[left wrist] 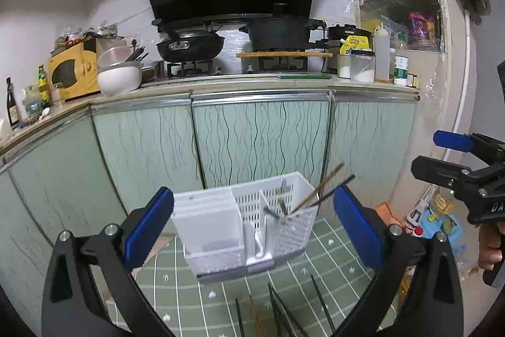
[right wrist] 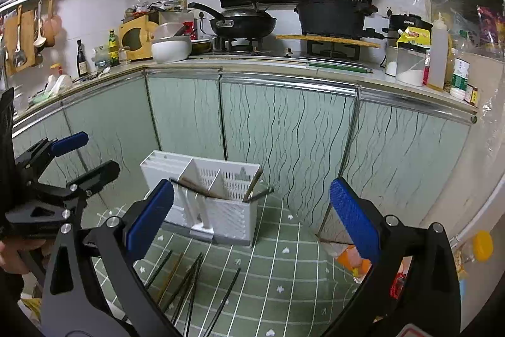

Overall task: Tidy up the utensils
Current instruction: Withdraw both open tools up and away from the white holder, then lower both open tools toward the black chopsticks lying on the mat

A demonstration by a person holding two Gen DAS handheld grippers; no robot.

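Note:
A white slotted utensil holder (left wrist: 249,226) (right wrist: 208,198) stands on a green checked cloth. Brown and black chopsticks (left wrist: 325,188) (right wrist: 252,188) lean out of its right compartment. Several more chopsticks (left wrist: 281,311) (right wrist: 189,286) lie loose on the cloth in front of the holder. My left gripper (left wrist: 252,229) is open and empty, its blue pads standing wide on either side of the holder, short of it. My right gripper (right wrist: 252,223) is open and empty too, held back above the loose chopsticks. Each gripper shows at the edge of the other's view (left wrist: 457,166) (right wrist: 79,157).
Pale green cabinet doors (left wrist: 258,141) rise right behind the cloth (right wrist: 284,258). The counter above carries a wok (right wrist: 243,22), a black pot (left wrist: 277,33), bowls, bottles and jars. Bags and packets (left wrist: 442,210) lie on the floor at the right.

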